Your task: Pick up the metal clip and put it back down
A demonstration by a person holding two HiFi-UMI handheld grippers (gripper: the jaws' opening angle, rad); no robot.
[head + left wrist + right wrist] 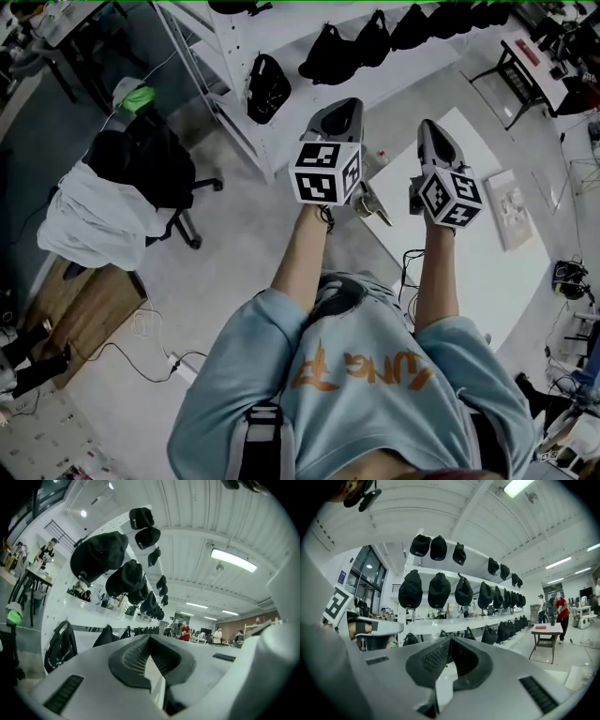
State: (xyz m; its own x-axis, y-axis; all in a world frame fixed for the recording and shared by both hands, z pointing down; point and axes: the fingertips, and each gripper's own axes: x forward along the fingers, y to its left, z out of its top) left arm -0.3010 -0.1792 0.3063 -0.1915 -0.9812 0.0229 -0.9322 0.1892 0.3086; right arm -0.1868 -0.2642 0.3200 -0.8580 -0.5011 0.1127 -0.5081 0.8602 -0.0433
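Two grippers held up level, left gripper, right gripper, each pair of jaws pressed together on nothing, metal clip not to be made out, one white table below, one office chair left, black caps shelved beyond.

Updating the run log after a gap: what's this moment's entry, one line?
left gripper: level, jaws shut, empty | right gripper: level, jaws shut, empty | metal clip: not held

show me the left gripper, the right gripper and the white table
left gripper (348, 105): head view, the tip where its jaws meet
right gripper (428, 126): head view, the tip where its jaws meet
white table (499, 274): head view, a bare part of its top
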